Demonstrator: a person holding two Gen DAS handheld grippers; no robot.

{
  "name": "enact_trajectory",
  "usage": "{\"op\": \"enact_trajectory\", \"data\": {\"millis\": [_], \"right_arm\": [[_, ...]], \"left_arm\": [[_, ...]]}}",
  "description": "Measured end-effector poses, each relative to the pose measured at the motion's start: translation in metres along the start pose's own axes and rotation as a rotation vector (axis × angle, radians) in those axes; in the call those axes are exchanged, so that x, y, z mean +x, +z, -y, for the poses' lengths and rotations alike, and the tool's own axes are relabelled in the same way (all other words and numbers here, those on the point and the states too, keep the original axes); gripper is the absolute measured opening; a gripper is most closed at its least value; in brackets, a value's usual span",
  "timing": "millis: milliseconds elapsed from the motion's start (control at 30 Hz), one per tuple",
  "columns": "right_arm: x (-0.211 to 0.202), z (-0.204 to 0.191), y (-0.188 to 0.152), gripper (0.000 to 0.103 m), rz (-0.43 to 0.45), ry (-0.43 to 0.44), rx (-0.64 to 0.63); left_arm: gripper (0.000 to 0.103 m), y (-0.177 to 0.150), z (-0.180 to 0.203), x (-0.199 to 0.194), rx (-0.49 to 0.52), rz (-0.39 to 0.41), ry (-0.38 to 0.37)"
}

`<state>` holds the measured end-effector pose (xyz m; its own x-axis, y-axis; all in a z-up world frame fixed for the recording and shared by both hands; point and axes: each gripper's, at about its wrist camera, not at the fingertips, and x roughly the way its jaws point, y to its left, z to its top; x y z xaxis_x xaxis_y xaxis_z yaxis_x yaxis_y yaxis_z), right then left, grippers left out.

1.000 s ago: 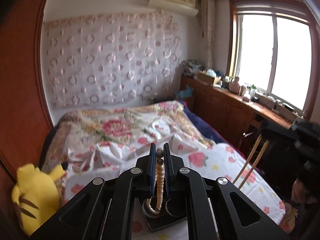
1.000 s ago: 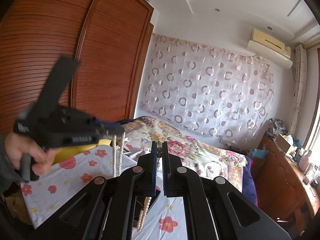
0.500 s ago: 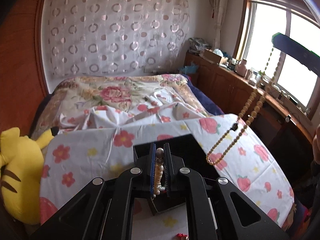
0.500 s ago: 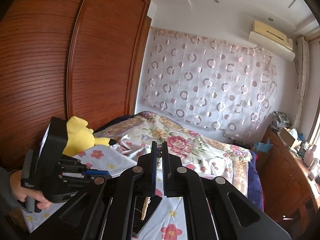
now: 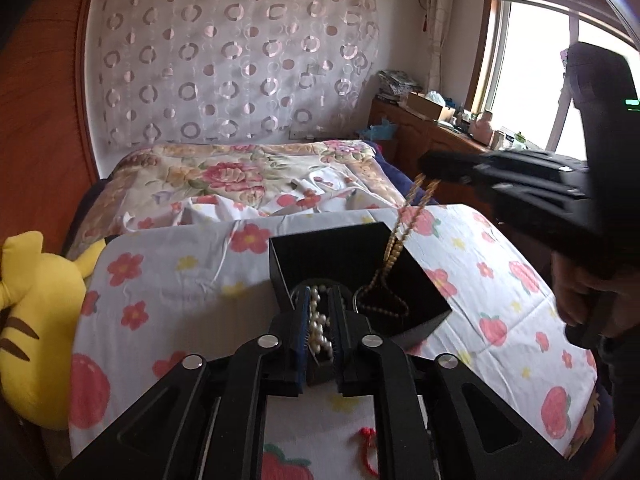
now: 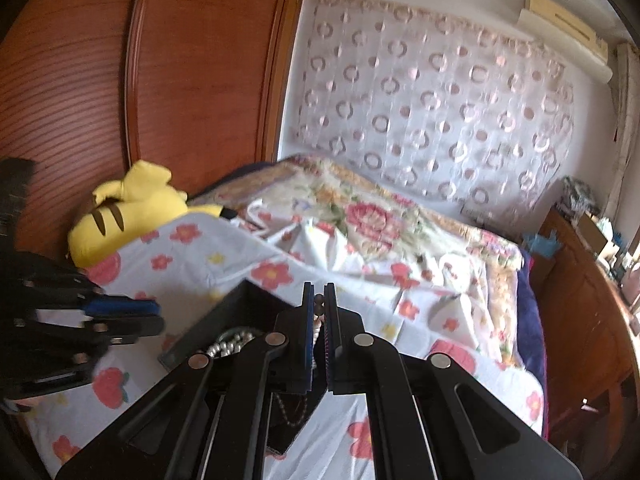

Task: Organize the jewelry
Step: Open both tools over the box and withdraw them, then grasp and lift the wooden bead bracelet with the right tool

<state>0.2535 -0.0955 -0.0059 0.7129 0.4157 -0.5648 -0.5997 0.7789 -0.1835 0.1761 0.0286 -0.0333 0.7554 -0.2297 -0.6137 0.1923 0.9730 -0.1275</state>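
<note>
Both tools now lower over black box (image 5: 340, 256): left tool (image 5: 320, 320) clamping pearls (image 5: 318, 326), right tool (image 5: 430, 168) clamping vertically hanging brown beads (image 5: 394, 248).

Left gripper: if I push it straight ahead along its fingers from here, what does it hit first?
Probably the black box. The left gripper, shut on the pearl necklace, points over the box's near edge, so it would likely meet the inside or far wall, near the brown bead necklace. Depth is unclear.
</note>
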Motion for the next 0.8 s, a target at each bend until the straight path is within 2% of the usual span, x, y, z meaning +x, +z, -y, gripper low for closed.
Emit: {"op": "enact_trajectory", "data": {"millis": [167,200,233,267,300,367,400,600,800], "right_arm": [[0.020,-0.002,-0.018,0.006,-0.058,0.027,0.035],[0.021,-0.002,-0.020,0.007,-0.063,0.032,0.036],[0.022,-0.003,-0.023,0.009,-0.067,0.032,0.035],[0.020,-0.003,-0.025,0.015,-0.067,0.035,0.038],[0.019,-0.003,-0.027,0.024,-0.067,0.039,0.043],[0.009,-0.001,-0.031,0.030,-0.053,0.055,0.061],[0.003,0.000,-0.034,0.030,-0.045,0.059,0.070],[-0.033,-0.009,-0.060,0.030,-0.027,0.104,0.085],[-0.060,-0.041,-0.106,0.030,-0.067,0.176,0.042]], "left_arm": [[0.042,-0.019,0.002,-0.013,0.006,0.025,0.011],[0.053,-0.022,0.002,-0.015,0.006,0.030,0.012],[0.059,-0.026,0.002,-0.019,0.002,0.038,0.011],[0.069,-0.029,0.002,-0.022,-0.002,0.049,0.011],[0.070,-0.031,0.002,-0.025,-0.006,0.056,0.011],[0.074,-0.037,0.002,-0.031,-0.017,0.068,0.007],[0.078,-0.040,0.002,-0.034,-0.021,0.071,0.004],[0.085,-0.058,0.003,-0.045,-0.008,0.064,0.019],[0.092,-0.079,0.002,-0.054,-0.018,0.050,0.046]]}}
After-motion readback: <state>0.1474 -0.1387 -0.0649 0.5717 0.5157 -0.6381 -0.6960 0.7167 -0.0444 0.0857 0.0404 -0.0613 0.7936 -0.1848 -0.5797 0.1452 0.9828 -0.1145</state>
